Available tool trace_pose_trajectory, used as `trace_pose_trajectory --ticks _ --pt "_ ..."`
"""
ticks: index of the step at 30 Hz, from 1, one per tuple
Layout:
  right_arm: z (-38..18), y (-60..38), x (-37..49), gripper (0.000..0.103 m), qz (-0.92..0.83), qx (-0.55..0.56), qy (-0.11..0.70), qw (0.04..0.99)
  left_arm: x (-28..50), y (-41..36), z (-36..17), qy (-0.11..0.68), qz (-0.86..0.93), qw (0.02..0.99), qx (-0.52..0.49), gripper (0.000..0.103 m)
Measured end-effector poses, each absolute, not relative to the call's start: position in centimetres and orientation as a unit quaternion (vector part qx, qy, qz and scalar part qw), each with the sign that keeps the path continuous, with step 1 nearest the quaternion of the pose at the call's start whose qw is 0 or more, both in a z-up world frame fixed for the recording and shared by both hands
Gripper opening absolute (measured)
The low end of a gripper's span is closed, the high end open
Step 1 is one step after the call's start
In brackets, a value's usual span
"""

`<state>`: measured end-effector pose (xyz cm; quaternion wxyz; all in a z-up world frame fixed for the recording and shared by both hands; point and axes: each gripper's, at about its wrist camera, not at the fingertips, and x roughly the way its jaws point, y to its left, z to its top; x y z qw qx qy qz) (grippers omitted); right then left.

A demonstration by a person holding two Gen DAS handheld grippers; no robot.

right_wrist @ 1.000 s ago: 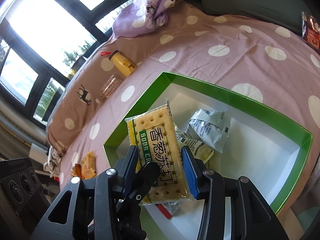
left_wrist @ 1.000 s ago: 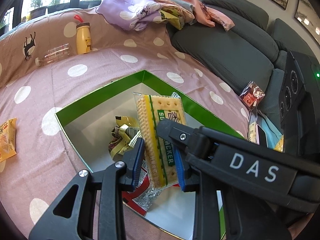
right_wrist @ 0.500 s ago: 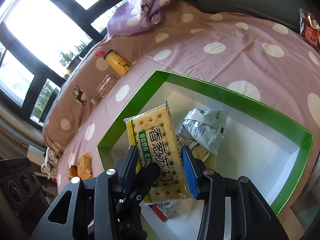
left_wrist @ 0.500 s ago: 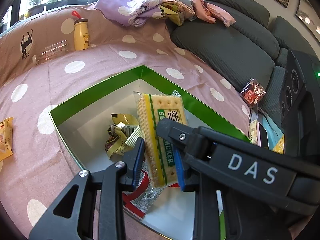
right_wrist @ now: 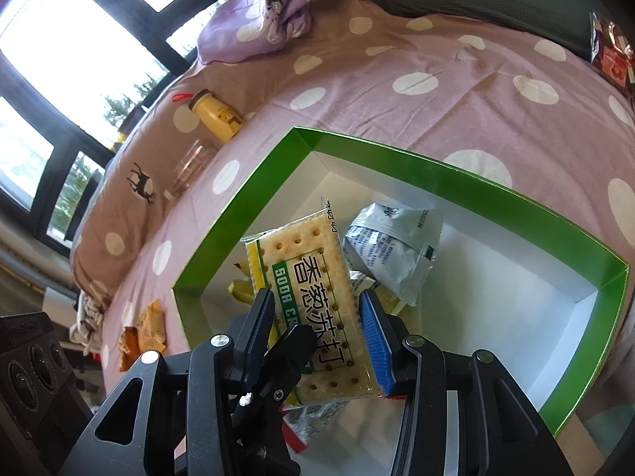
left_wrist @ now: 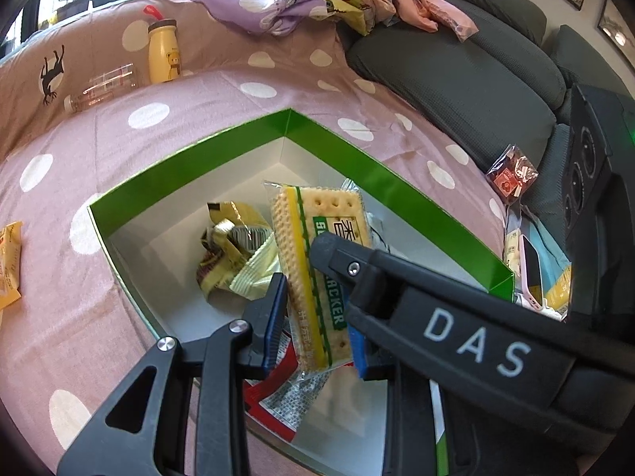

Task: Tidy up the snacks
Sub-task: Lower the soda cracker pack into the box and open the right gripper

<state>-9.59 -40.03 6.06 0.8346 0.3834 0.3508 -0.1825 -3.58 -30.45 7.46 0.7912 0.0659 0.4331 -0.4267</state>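
Little has moved: both grippers, left (left_wrist: 315, 323) and right (right_wrist: 317, 337), stay clamped on the clear-wrapped soda cracker packet (right_wrist: 317, 297), with the green-walled white cardboard box (left_wrist: 190, 166) at twelve o'clock.

"SODA CR…" and 香葱苏打 on the cracker pack (right_wrist: 317, 289); "DAS" on the hand-held gripper (left_wrist: 472, 341) (white letters)

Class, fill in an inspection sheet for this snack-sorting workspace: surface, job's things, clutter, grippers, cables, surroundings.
Surface: pink polka-dot cloth, creased.
Job's things: green box open, white inside; soda cracker pack held above it; crumpled yellow wrappers, a grey-white packet and a red-and-white packet inside; orange snack pack and red snack bag outside.
Clutter: yellow bottle, clear bottle lying down, purple cloth pile, phone.
Grippers: left gripper and right gripper both clamp the cracker pack.
Cables: nothing seen.
Surroundings: grey sofa, windows.
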Motion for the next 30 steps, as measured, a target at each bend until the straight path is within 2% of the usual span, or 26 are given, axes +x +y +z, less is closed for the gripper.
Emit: trace_pose_trajectory --ticks 15,19,21,23,25,27,30 --pt "5.5 -40.3 -9.6 0.048 -0.198 0.397 0.356 0.823 -3.0 -30.9 7.0 0.447 -0.428 0.782 0.077 0.029" --pt "5.6 -40.2 -9.6 0.048 -0.201 0.396 0.353 0.824 -3.0 -30.6 7.2 0.451 -0.418 0.785 0.075 0.032" --pt "5.7 -40.1 -9.6 0.055 -0.202 0.395 0.351 0.824 -2.9 -30.2 7.3 0.453 -0.413 0.787 0.071 0.034" --pt "6.0 -39.9 -9.7 0.062 -0.204 0.39 0.345 0.829 -2.9 -29.3 7.7 0.448 -0.408 0.793 0.06 0.039" --pt "6.5 -39.7 -9.8 0.069 -0.208 0.384 0.336 0.834 -2.9 -28.0 8.3 0.441 -0.404 0.8 0.048 0.053" --pt "7.1 -39.4 -10.0 0.073 -0.214 0.375 0.326 0.841 -2.9 -26.8 9.0 0.431 -0.401 0.807 0.038 0.062" --pt "7.9 -38.6 -9.9 0.079 -0.211 0.36 0.316 0.852 -3.0 -23.9 10.2 0.42 -0.392 0.818 0.016 0.068"
